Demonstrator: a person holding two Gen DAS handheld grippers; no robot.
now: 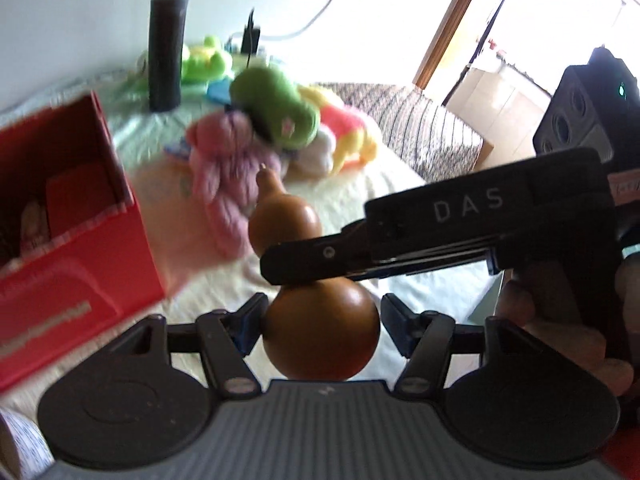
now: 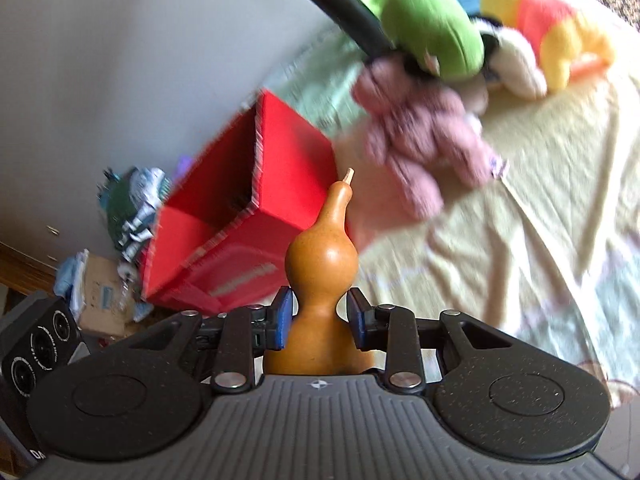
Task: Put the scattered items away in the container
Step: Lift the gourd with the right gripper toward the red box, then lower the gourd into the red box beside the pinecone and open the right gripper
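The red box [image 2: 280,160] stands open at the left on the bed [image 2: 520,220], with the pink plush [image 2: 420,128] and green plush [image 2: 432,28] beyond it. The gourd [image 2: 320,268] is in the middle, pinched at its waist by the right tool [image 2: 319,312]. In the left view, the left tool [image 1: 322,320] is spread around the gourd's lower bulb, its left pad seemingly touching and the right apart.

We see a smooth brown double-bulbed gourd [image 2: 320,276] upright, its thin stem tip pointing up, lifted above the bed. An open red rectangular box [image 2: 256,216] sits on the bed beside a pink knitted plush [image 2: 420,136], green plush [image 2: 436,36] and yellow-red plush [image 2: 552,32].
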